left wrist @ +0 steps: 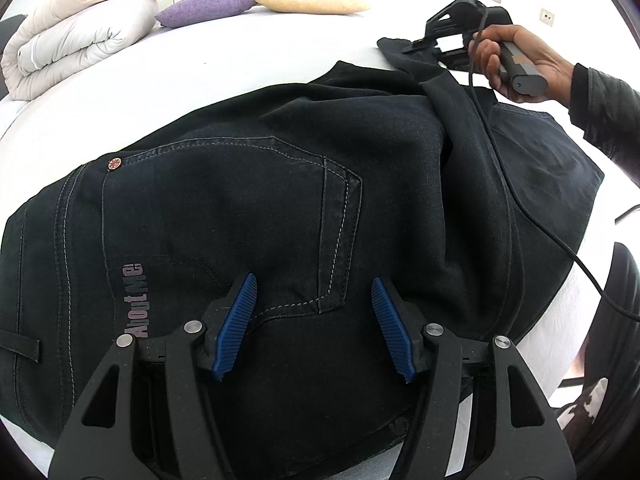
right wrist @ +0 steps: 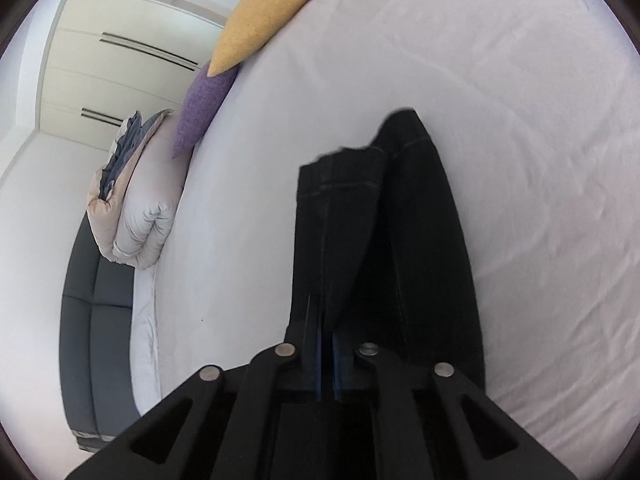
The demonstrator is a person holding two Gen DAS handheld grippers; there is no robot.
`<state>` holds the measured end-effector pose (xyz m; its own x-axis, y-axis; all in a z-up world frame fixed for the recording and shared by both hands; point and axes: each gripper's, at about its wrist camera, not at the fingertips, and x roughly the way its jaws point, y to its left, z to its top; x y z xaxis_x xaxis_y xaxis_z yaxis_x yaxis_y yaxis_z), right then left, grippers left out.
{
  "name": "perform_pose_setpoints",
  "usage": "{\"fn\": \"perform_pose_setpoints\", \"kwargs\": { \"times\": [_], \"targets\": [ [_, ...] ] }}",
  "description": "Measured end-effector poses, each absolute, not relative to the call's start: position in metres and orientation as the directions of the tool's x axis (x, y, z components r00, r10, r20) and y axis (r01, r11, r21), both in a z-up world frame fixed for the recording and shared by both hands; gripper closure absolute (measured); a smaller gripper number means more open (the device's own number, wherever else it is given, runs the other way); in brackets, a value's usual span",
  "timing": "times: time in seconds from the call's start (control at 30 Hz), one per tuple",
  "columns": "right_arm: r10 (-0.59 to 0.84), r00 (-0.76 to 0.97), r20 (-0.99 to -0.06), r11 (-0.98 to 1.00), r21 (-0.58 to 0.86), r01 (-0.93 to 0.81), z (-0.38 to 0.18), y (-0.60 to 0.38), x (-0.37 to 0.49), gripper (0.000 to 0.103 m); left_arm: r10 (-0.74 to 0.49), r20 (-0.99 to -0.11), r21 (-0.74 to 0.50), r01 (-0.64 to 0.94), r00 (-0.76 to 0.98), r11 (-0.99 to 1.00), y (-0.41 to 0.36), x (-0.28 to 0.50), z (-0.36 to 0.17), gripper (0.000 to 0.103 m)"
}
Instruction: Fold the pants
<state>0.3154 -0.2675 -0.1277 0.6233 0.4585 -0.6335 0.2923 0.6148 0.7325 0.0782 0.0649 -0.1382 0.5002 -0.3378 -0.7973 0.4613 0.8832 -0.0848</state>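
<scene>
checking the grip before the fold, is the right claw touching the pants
Touching. In the right wrist view the right claw has its jaws shut on a fold of the dark pants, no gap showing between pads and cloth.

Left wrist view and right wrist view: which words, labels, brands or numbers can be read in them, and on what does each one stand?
"About Me": pale pink print on the dark navy denim pants, beside the back pocket, running sideways in the left wrist view.
Small copper rivet at the pocket corner: it bears a pattern, too small to read.
Right wrist view: no readable text.
</scene>
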Motion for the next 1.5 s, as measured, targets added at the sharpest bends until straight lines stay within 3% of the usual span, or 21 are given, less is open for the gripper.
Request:
{"fn": "perform_pose_setpoints", "kwargs": {
  "times": [0.17, 0.4, 0.7, 0.87, 0.9, 0.97, 1.03, 1.07, 1.13, 1.17, 1.23, 1.5],
  "targets": [
    [0.385, 0.73, -0.564, 0.639, 0.734, 0.23, -0.081, -0.297, 0.277, 0.099, -0.335, -0.8, -0.085, 0.457, 0.499, 0.885, 0.064, 0.079, -0.137, 0.044],
    [0.236, 0.862, -0.449, 0.633, 0.744, 0.214, -0.028, -0.368, 0.129, 0.099, -0.334, -0.81, -0.11, 0.434, 0.482, 0.894, 0.065, 0.085, -0.134, 0.044],
    [0.089, 0.815, -0.573, 0.399, 0.77, 0.497, -0.131, -0.424, -0.042, 0.098, -0.302, -0.842, -0.104, 0.414, 0.448, 0.904, 0.058, 0.094, -0.128, 0.043],
    [0.101, 0.848, -0.521, 0.38, 0.808, 0.451, -0.138, -0.421, -0.056, 0.095, -0.283, -0.853, -0.098, 0.397, 0.44, 0.913, 0.052, 0.099, -0.126, 0.043],
    [0.116, 0.86, -0.497, 0.362, 0.827, 0.429, -0.136, -0.42, -0.053, 0.093, -0.28, -0.853, -0.096, 0.395, 0.44, 0.914, 0.052, 0.099, -0.127, 0.043],
    [0.134, 0.875, -0.466, 0.309, 0.858, 0.41, -0.137, -0.426, -0.053, 0.051, -0.274, -0.856, -0.094, 0.389, 0.439, 0.916, 0.05, 0.099, -0.126, 0.043],
    [0.11, 0.895, -0.432, 0.3, 0.873, 0.385, -0.133, -0.43, -0.051, 0.049, -0.266, -0.859, -0.088, 0.386, 0.438, 0.918, 0.047, 0.099, -0.125, 0.043],
    [0.097, 0.892, -0.441, 0.317, 0.863, 0.392, -0.131, -0.432, -0.047, 0.049, -0.264, -0.859, -0.086, 0.385, 0.438, 0.919, 0.046, 0.1, -0.124, 0.043],
    [0.099, 0.894, -0.436, 0.312, 0.867, 0.388, -0.132, -0.438, -0.042, 0.068, -0.26, -0.861, -0.086, 0.38, 0.437, 0.921, 0.043, 0.1, -0.123, 0.043],
    [0.112, 0.887, -0.447, 0.312, 0.864, 0.396, -0.134, -0.442, -0.038, 0.099, -0.259, -0.861, -0.085, 0.378, 0.438, 0.922, 0.041, 0.1, -0.123, 0.043],
    [0.099, 0.867, -0.488, 0.31, 0.843, 0.439, -0.142, -0.449, -0.044, 0.098, -0.257, -0.86, -0.083, 0.376, 0.44, 0.923, 0.039, 0.1, -0.124, 0.043],
    [0.077, 0.872, -0.484, 0.264, 0.853, 0.45, -0.154, -0.457, -0.067, 0.1, -0.243, -0.875, -0.06, 0.405, 0.418, 0.912, 0.036, 0.094, -0.121, 0.043]
  ]
}}
